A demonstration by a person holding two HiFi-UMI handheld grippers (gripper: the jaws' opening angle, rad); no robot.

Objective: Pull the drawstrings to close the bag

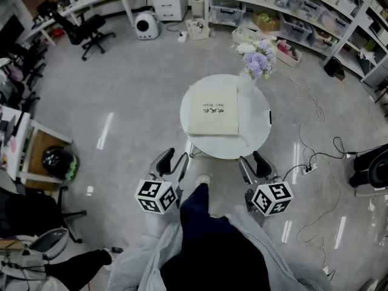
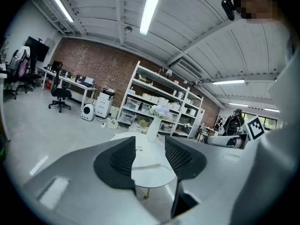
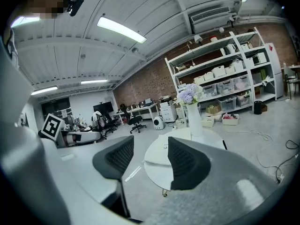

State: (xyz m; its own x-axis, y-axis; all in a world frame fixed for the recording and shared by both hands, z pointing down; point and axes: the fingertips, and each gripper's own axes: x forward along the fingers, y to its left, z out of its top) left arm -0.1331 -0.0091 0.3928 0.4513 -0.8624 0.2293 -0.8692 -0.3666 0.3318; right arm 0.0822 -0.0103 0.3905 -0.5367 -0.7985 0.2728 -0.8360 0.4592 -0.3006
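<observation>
Both grippers poised short of the table, bag untouched.
Lower left in the head view, the left gripper (image 1: 173, 157) aims at the table, jaws partly apart with nothing between them. At centre, the cream bag (image 1: 213, 110) lies flat on the round white table (image 1: 257, 135), a vase of flowers (image 1: 257, 59) at its upper right. Lower right, the right gripper (image 1: 251, 159) is likewise half-open and empty. Held side by side, they seem set for one drawstring each, though the strings are too small to see.
</observation>
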